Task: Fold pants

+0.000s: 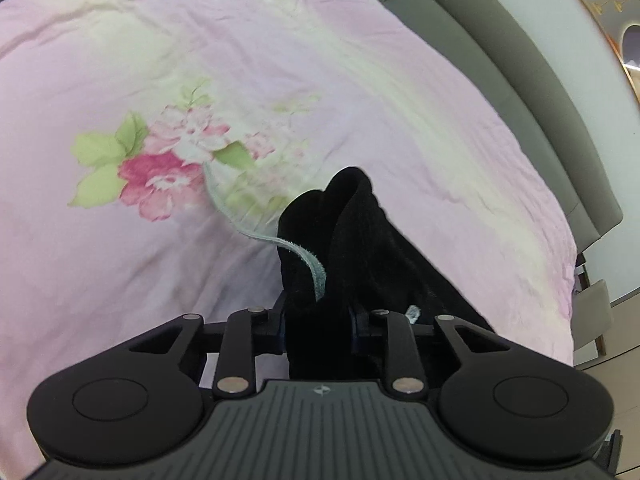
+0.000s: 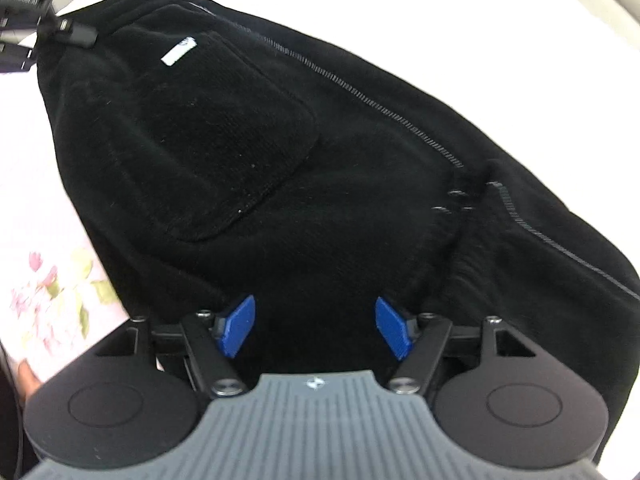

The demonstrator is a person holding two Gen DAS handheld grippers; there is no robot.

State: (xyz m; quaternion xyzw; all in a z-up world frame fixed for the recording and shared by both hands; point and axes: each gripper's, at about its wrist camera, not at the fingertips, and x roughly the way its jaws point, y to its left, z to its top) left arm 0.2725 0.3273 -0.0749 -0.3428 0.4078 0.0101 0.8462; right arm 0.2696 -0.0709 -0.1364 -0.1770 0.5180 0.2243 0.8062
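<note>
The black pants [image 2: 280, 152] lie spread on a pink flowered bedsheet [image 1: 160, 60], back pocket and small white label up. My left gripper [image 1: 318, 320] is shut on a bunched part of the pants [image 1: 352, 232] and holds it up above the sheet; a pale drawstring [image 1: 240, 220] hangs from the bunch. The left gripper also shows at the far left top of the right wrist view [image 2: 24, 32], at the pants' waistband. My right gripper [image 2: 316, 326] is open, its blue pads [image 2: 238, 326] apart over the near part of the pants.
A grey padded headboard or bed frame [image 1: 520, 80] runs along the bed's right side, with a pale floor beyond. A printed flower [image 1: 160, 176] marks the sheet's middle. A bit of a hand [image 2: 26, 380] shows at the lower left.
</note>
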